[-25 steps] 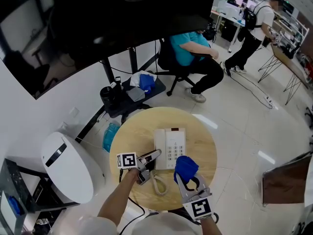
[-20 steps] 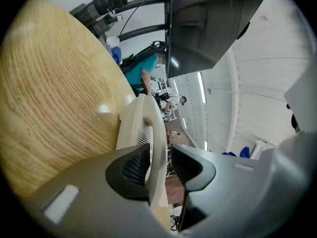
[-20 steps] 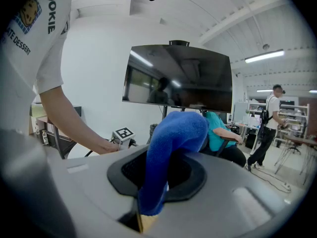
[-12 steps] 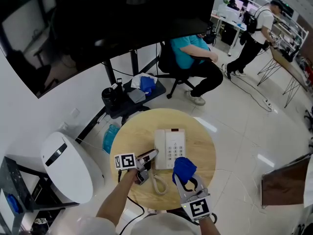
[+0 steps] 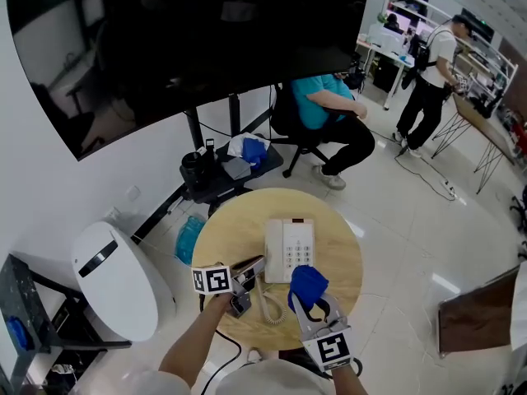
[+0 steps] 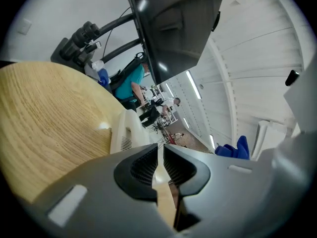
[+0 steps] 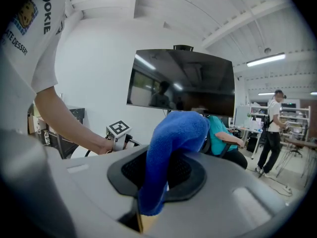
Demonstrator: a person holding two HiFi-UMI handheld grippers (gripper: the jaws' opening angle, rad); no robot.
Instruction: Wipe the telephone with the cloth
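Observation:
A white telephone lies in the middle of a round wooden table, its coiled cord looping toward me. My left gripper hovers just left of the phone, level. Its jaws have just been closing to a thin slit, and nothing is between them. The phone's white side shows just ahead of that gripper. My right gripper is shut on a blue cloth at the phone's near edge. The cloth bulges up out of the right gripper.
A large black screen hangs behind the table. A seated person in a teal shirt is beyond it, and another person stands at far right. A white rounded machine sits left and a low black stand behind.
The left gripper has risen slightly beside the phone and its jaws have narrowed. The right gripper with the cloth has crept a little toward the phone.

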